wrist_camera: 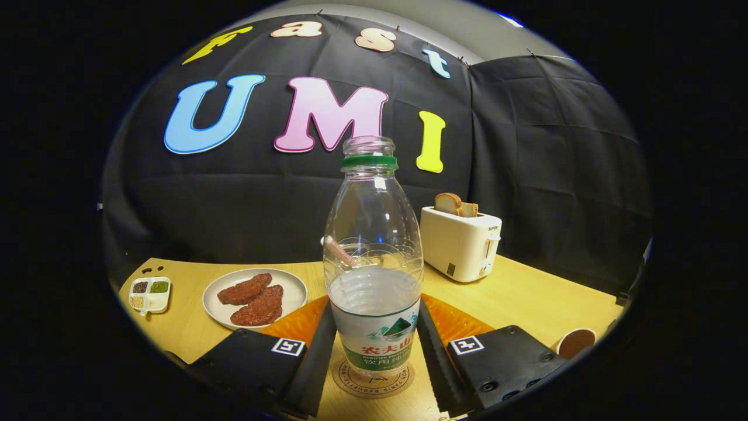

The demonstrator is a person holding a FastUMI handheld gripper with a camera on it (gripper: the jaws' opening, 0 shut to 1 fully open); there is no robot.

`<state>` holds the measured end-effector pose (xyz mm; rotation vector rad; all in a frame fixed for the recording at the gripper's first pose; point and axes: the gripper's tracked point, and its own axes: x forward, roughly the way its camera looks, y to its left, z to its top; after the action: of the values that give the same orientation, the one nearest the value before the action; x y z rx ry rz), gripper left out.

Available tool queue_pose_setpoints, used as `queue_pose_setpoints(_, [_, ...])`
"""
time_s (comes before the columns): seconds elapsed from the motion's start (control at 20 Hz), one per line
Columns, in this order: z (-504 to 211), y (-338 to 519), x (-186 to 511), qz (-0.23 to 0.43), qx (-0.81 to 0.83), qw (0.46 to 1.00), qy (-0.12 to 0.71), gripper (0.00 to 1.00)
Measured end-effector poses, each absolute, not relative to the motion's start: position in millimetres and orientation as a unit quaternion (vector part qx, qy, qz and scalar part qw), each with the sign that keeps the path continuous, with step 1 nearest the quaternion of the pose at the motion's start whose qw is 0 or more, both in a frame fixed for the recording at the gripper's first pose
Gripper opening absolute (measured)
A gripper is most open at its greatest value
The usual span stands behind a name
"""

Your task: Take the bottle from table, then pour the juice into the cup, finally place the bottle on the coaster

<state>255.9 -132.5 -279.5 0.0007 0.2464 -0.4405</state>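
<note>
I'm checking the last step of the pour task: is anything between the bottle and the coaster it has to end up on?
Nothing visible. The bottle already stands upright on the coaster, between the fingers of the hand-held gripper, which sit close on both sides of its label. Whether they press on it cannot be told.

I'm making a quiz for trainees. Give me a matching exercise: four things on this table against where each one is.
Things:
1. bottle
2. bread slices
3. meat patties
4. cup

Places:
A. in the toaster
B. between the fingers, on the coaster
C. by the table edge, beside one finger
D. on the white plate

Pairs: 1-B, 2-A, 3-D, 4-C
</note>
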Motion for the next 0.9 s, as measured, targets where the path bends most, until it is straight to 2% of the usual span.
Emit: queue_pose_setpoints(0.9, [-299, -135, 249, -0.238, 0.025, 0.961, 0.136, 0.78])
